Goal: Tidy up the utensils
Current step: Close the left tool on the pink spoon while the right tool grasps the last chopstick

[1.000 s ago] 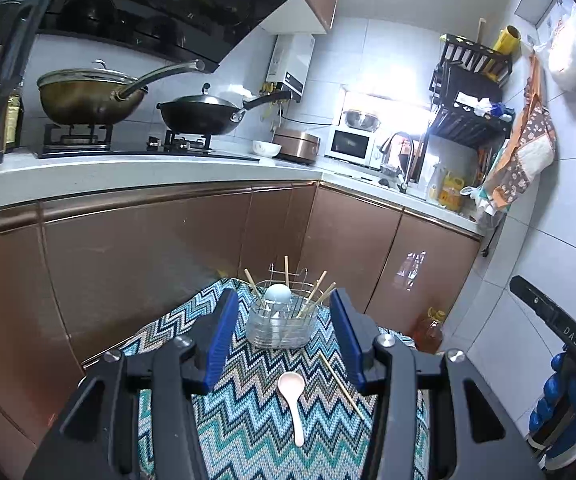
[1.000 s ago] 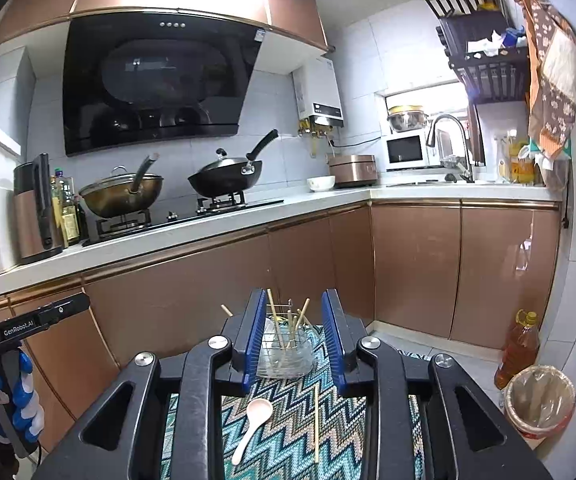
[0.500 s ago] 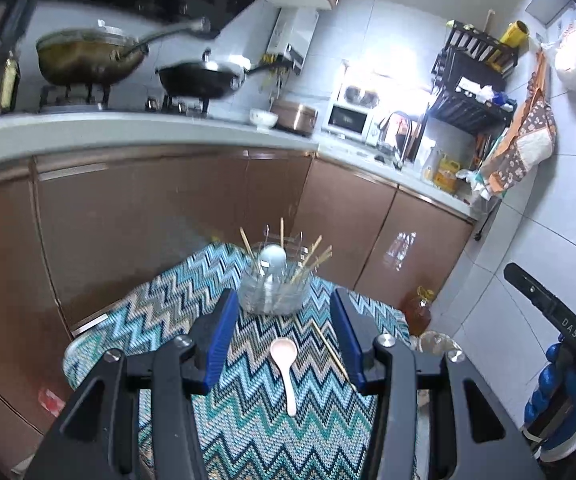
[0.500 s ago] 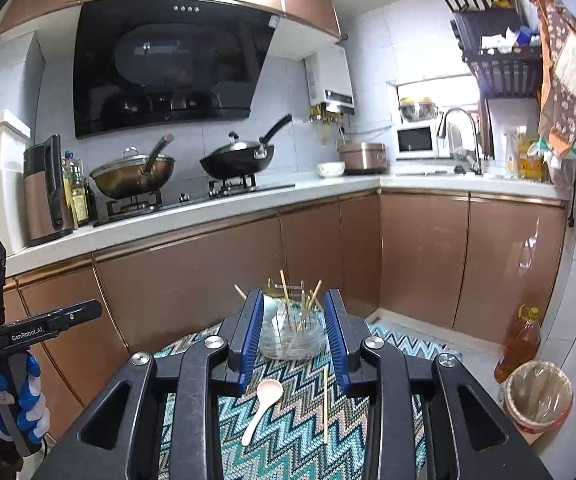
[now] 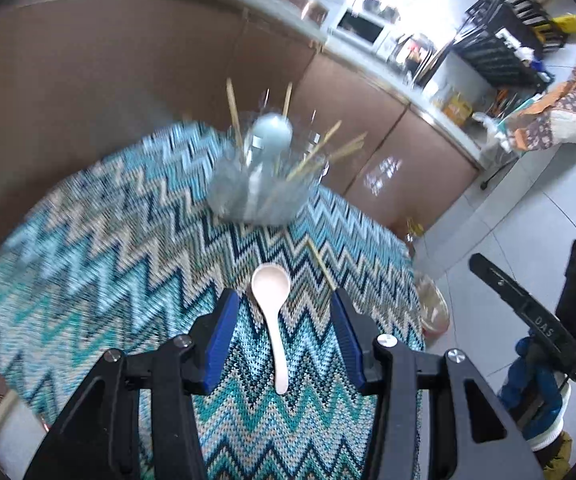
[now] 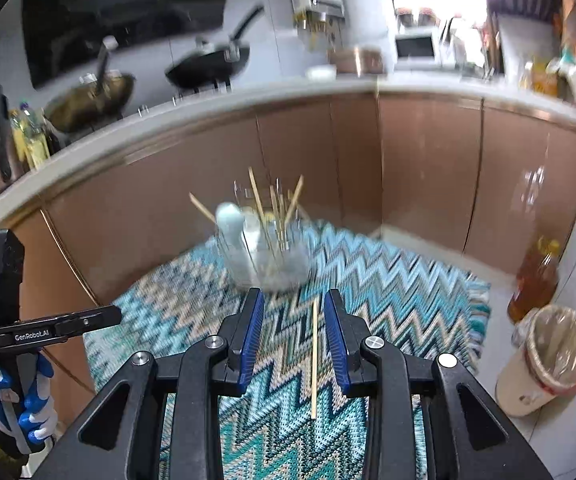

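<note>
A pale pink spoon lies on the zigzag cloth, bowl pointing away. My left gripper is open, its blue pads either side of the spoon's handle, apart from it. A single chopstick lies on the cloth between the pads of my open right gripper; it also shows in the left wrist view. Beyond both stands a clear utensil holder with several chopsticks and a light blue spoon upright in it; it also shows in the right wrist view.
The table is covered by a teal zigzag cloth. Brown kitchen cabinets stand behind it. A lined bin and an oil bottle stand on the floor at the right.
Both grippers have tilted down and moved closer to the table. The spoon now lies between the left pads and the chopstick between the right pads. Nothing has been picked up.
</note>
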### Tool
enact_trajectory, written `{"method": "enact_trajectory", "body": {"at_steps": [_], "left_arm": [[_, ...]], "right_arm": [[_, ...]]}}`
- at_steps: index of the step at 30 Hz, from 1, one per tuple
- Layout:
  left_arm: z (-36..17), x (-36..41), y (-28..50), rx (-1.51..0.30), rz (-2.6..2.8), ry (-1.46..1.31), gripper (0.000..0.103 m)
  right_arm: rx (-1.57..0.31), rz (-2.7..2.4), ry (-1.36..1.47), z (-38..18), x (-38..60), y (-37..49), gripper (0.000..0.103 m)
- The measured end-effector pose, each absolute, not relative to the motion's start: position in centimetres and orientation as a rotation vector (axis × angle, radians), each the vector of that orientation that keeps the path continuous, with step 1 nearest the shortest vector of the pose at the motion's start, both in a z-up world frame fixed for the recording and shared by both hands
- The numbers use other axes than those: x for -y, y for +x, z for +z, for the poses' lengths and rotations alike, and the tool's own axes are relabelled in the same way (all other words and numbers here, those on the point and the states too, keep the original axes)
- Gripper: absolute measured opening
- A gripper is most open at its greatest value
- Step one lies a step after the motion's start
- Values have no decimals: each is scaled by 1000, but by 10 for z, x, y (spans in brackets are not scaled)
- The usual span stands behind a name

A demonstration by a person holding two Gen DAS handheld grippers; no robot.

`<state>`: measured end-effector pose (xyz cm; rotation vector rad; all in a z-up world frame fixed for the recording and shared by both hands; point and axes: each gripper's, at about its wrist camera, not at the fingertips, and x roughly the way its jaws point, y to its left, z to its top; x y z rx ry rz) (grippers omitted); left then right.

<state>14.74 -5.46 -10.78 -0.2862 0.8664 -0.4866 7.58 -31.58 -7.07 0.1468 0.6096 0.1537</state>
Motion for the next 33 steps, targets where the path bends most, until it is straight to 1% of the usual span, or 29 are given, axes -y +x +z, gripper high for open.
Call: {"method": "enact_trajectory", "body": {"at_steps": [6, 8, 12, 19, 22, 27, 30, 32, 33], "left_arm": [[-155, 65, 198, -982, -548, -328, 46], [-165, 71, 212, -1002, -571, -322, 46], [-183, 81, 235, -1047, -607, -315, 46], [-199, 94, 262, -1092, -632, -275, 44], [-202, 101, 267, -1097, -643, -247, 43], [-209, 113, 276, -1133, -638, -206, 33], [-214, 117, 280, -1154, -629, -198, 26], [-219, 120, 281, -1169, -621, -190, 19], [-221, 121, 282, -1176, -617, -185, 17]], "right_arm": [[-815, 193, 182, -125, 314, 151, 31], [-899, 216, 198, -148, 312, 180, 31], [-1010, 214, 209, -183, 309, 221, 31], [-1132, 185, 163, -219, 301, 266, 29], [-1173, 180, 153, -230, 299, 279, 25], [-1194, 174, 139, -236, 295, 291, 19], [-1204, 171, 121, -237, 289, 299, 15], [-1211, 175, 112, -237, 286, 304, 13], [-1215, 176, 106, -237, 285, 305, 11]]}}
